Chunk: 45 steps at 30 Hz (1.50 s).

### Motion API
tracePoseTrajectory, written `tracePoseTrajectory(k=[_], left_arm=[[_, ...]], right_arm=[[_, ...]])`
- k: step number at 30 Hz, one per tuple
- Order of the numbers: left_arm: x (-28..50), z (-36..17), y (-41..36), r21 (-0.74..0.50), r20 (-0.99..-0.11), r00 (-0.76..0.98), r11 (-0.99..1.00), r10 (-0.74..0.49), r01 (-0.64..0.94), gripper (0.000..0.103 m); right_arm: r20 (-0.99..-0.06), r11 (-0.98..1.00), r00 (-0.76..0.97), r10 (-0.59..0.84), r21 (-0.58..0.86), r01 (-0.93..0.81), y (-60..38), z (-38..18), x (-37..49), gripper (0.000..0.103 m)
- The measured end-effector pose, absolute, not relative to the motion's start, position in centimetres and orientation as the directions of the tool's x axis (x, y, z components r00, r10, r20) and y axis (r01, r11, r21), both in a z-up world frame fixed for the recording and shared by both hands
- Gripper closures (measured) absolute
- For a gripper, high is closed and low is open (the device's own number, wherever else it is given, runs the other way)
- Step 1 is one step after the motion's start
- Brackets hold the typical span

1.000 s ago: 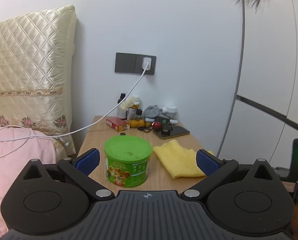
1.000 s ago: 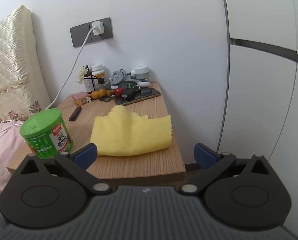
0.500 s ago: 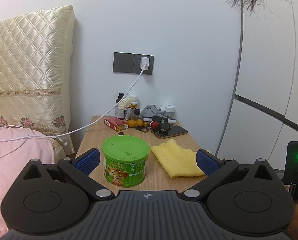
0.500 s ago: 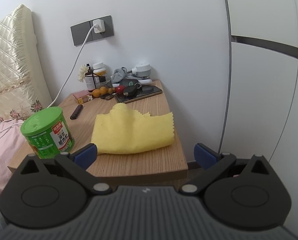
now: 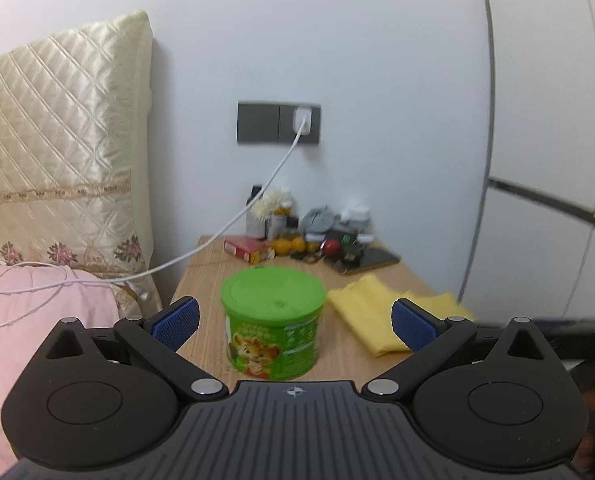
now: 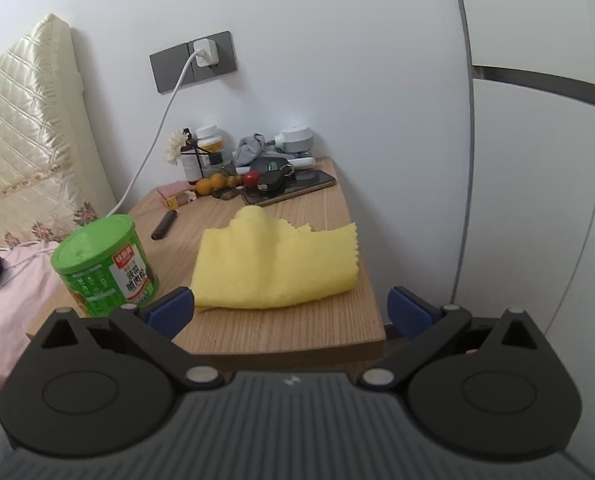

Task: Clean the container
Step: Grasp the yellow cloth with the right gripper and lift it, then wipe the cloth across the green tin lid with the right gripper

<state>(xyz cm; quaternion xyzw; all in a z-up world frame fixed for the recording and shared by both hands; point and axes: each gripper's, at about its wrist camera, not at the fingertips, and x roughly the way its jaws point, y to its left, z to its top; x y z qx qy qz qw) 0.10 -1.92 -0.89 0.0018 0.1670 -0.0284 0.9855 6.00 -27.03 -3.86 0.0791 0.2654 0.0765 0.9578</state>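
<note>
Short green lidded tin [image 5: 273, 324] stands upright, centred ahead of left gripper [image 5: 293, 320], fingers wide, empty; right gripper [image 6: 291, 310] likewise, facing folded yellow cloth [image 6: 277, 264].

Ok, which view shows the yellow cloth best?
The right wrist view: the yellow cloth lies whole and sharp on the bedside table. In the left wrist view it is blurred and partly behind a fingertip.

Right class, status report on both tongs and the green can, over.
Left tongs open, lined up on round green lidded can. Right tongs open, facing folded yellow cloth. Nothing gripped, nothing between.
</note>
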Motion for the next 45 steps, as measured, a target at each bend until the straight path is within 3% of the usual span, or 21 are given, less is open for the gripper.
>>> tracePoseTrajectory(k=[10,15,18,20,22,25,28,37,42,45], left_arm=[[7.4,-7.1,-1.1,0.038,-0.362,0.931,0.998,-0.039,0.057,0.0],[8.6,-8.4,-0.5,0.002,-0.344,0.937,0.998,-0.065,0.07,0.0],[9.2,-8.8,-0.2,-0.018,-0.328,0.941,0.996,-0.084,0.083,0.0],[9.4,-8.9,-0.1,-0.025,-0.324,0.941,0.996,-0.094,0.09,0.0],[9.3,-8.9,0.1,-0.03,-0.307,0.947,0.995,-0.099,0.094,0.001],[9.3,-9.0,0.3,-0.039,-0.287,0.952,0.994,-0.109,0.102,0.004],[9.5,-9.0,0.2,-0.049,-0.279,0.953,0.993,-0.118,0.109,0.005],[8.8,-9.5,0.4,-0.049,-0.244,0.958,0.989,-0.151,0.143,0.005],[8.4,-9.9,0.6,-0.043,-0.218,0.961,0.986,-0.169,0.164,0.005],[8.3,-10.2,0.8,-0.042,-0.203,0.963,0.984,-0.18,0.175,0.005]], right_arm=[[-0.441,0.952,0.849,0.29,0.223,-0.209,-26.1,-3.3,10.5,0.001],[-0.49,0.945,0.808,0.326,0.182,-0.271,-23.8,-5.3,15.5,0.01],[-0.529,0.947,0.786,0.32,0.16,-0.277,-22.4,-7.0,17.8,0.024],[-0.55,0.949,0.774,0.313,0.15,-0.277,-21.8,-7.8,18.9,0.04],[-0.566,0.951,0.766,0.305,0.14,-0.275,-21.4,-8.6,19.6,0.044],[-0.56,0.956,0.777,0.287,0.111,-0.273,-21.2,-8.7,19.7,0.081],[-0.562,0.956,0.774,0.29,0.136,-0.259,-21.6,-8.4,19.6,0.089],[-0.422,0.926,0.825,0.377,0.186,-0.328,-20.4,-0.8,16.1,0.089],[-0.395,0.869,0.775,0.493,0.19,-0.457,-16.2,1.3,15.0,0.089],[-0.459,0.857,0.73,0.507,0.176,-0.485,-14.0,-0.4,15.7,0.089]])
